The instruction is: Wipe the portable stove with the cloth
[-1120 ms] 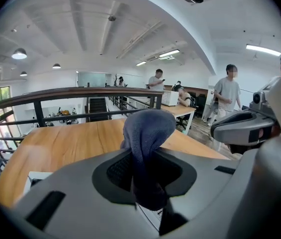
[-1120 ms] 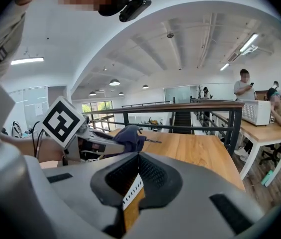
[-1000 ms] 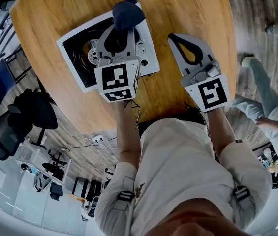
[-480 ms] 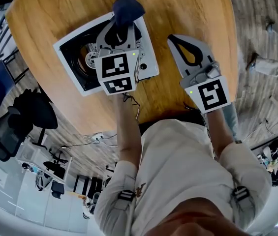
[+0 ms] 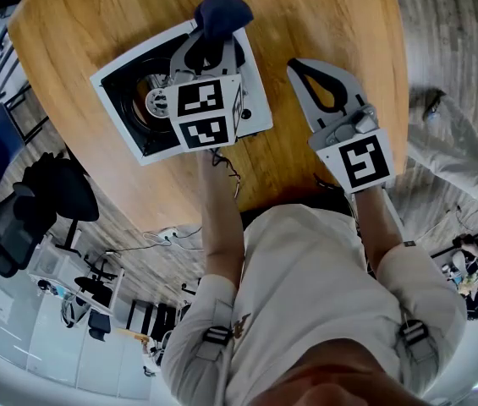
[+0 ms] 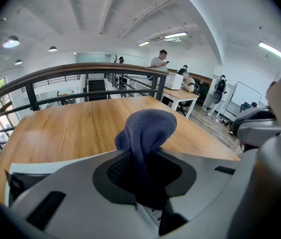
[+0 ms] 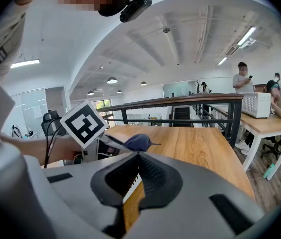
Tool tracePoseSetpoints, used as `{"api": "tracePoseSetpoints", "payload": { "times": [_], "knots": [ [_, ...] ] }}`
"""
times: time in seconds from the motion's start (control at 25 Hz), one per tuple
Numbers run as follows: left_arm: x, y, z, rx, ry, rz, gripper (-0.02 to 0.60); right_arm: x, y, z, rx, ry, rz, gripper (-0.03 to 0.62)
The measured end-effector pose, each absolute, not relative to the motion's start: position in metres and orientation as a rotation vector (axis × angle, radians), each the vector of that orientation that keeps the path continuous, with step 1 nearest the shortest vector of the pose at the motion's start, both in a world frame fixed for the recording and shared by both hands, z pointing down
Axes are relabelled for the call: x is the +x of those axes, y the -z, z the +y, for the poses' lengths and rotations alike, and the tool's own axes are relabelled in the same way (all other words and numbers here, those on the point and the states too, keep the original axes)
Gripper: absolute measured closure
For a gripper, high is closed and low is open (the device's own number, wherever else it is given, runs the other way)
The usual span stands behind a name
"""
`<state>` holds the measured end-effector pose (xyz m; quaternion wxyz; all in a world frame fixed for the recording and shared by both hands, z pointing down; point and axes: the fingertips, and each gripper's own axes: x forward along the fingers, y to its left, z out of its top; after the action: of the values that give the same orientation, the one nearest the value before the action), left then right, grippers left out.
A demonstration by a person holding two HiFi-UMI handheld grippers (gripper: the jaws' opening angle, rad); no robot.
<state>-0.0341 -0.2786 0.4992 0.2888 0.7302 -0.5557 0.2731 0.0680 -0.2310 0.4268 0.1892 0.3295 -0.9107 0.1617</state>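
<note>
Wooden and curved at its edge, the table (image 5: 323, 7) carries a white portable stove (image 5: 120, 100) with a black top (set toward the person's left side). The left gripper (image 5: 215, 34) is held over the stove, its jaws pinching a bunched dark-blue cloth (image 5: 222, 11) at the stove's far edge; whether the cloth touches the surface cannot be told. The right gripper (image 5: 296, 66) is held just beside the stove on its right, over bare wood, its jaws pressed together on nothing.
</note>
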Motion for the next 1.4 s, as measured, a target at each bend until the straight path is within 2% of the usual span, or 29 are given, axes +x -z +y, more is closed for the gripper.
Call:
{"api": "tracePoseSetpoints", "payload": {
  "times": [1.4],
  "knots": [
    [-0.009,-0.502,-0.203,1.930,-0.793,-1.421,0.482,0.075,-0.412,-0.185,0.921,-0.442,-2.569,0.574]
  ]
}}
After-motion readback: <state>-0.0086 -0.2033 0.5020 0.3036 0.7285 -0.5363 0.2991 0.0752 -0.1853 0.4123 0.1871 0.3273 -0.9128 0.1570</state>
